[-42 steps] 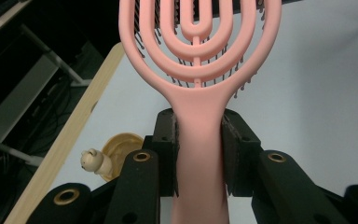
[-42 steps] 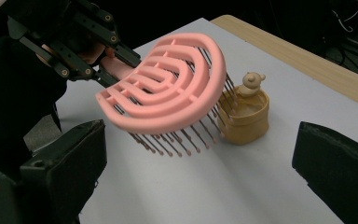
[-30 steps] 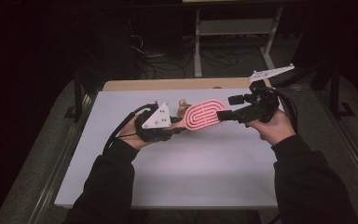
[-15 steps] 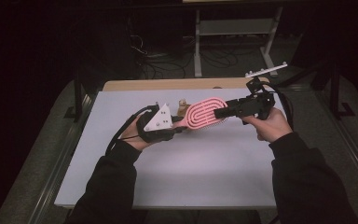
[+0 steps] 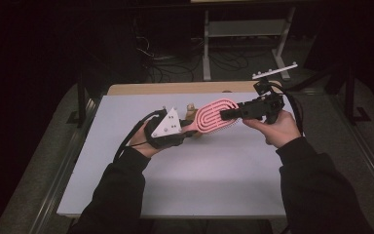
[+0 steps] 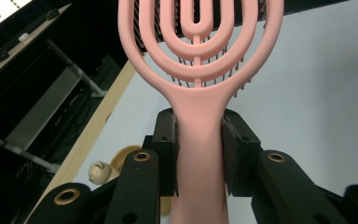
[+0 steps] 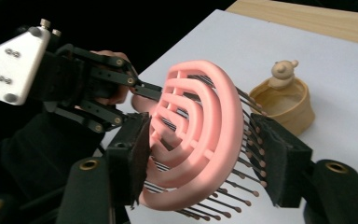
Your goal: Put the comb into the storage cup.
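White tabletop (image 5: 185,190) in a dark room, with a pink vented hairbrush (image 5: 213,116) held above its far middle between two hand-held grippers.

Its long axis runs from about 8 o'clock to 2 o'clock in the high view, handle toward the person's left and rounded head toward their right. The left gripper (image 6: 200,154) is clenched on the handle, pads pressed to both its sides. The right gripper (image 7: 205,158) straddles the head, one pad against the looped pink back, the other at the bristle tips; whether it truly pinches I cannot tell. Just beyond the brush, at 12 o'clock, a small tan bear-topped dish (image 7: 284,100) sits on the table.
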Tool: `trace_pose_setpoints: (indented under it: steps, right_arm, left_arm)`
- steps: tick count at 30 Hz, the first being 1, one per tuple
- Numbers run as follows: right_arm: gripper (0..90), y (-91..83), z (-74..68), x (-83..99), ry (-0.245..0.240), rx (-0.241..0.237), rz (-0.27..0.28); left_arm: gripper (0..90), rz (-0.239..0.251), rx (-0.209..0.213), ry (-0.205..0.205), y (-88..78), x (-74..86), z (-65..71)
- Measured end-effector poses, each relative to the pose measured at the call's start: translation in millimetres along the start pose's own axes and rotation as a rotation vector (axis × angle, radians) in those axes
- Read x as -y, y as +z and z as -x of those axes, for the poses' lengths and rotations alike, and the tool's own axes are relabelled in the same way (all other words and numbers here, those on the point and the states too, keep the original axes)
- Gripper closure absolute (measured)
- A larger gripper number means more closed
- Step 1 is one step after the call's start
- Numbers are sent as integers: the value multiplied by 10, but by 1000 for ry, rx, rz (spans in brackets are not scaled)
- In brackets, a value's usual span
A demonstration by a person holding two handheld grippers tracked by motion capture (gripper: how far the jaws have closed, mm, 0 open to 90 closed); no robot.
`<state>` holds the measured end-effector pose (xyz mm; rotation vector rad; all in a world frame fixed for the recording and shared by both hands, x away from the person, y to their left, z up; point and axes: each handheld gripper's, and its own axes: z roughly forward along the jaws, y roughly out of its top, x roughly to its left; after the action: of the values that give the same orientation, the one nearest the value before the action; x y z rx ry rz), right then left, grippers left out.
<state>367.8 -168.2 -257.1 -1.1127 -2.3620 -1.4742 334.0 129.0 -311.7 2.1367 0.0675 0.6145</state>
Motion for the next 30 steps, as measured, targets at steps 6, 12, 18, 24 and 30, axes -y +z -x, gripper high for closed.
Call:
trace_pose_setpoints:
  steps: [6, 12, 18, 24, 30]
  right_arm:
    - [537, -16, -21, -34, 29, -37, 10]
    - [612, 15, -57, -57, 39, -84, -30]
    - [630, 54, -185, -137, -14, -60, -89]
    - [636, 45, -251, -177, -43, -47, -90]
    - [639, 73, -385, -237, -109, -12, -146]
  left_arm:
    - [703, -17, 8, 0, 45, 29, 2]
    - [695, -57, 20, -7, 104, 81, -1]
    - [694, -47, 39, -43, 136, 112, 2]
    - [681, -40, 40, -86, 127, 116, -18]
    - [520, -33, 77, -164, 160, 183, -51]
